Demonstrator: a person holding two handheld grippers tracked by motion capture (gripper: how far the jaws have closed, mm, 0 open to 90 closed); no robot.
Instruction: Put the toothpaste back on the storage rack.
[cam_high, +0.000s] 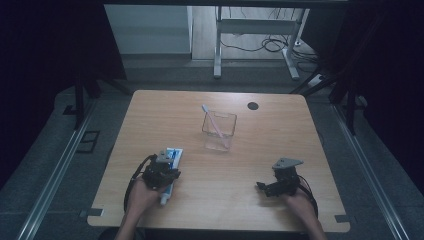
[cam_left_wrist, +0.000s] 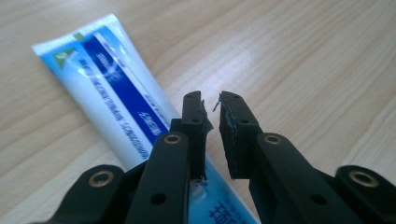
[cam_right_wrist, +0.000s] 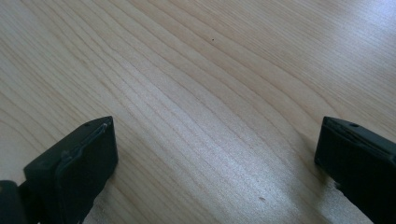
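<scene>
toothbrush (cam_high: 214, 121): already standing tilted in the clear container (cam_high: 220, 131) near the middle of the table (cam_high: 280, 145); this part of the tidying looks done.
toothpaste tube (cam_high: 171, 167): lies flat on the table at the near left, well apart from the container, its cap end toward the person; it seems to be the item left to move.
left gripper (cam_left_wrist: 212, 122): jaws drawn in to a narrow slit, poised over the tube; the tube runs under and beside the left jaw, and whether the pads pinch any of it cannot be told.
right gripper (cam_right_wrist: 215, 154): jaws spread wide over bare wood, holding nothing, parked at the near right.
progress: judged about halfway; the tube must be lifted and carried to the container.
high view adds: the whole layout, namely the container with the brush, the tube beneath the left hand, and the spacing of the two hands.
left gripper view adds: the blue and white print on the tube, its flat crimped end pointing away, and the slim gap between the jaws.
right gripper view adds: the wide jaw spread and the wood grain below.
</scene>
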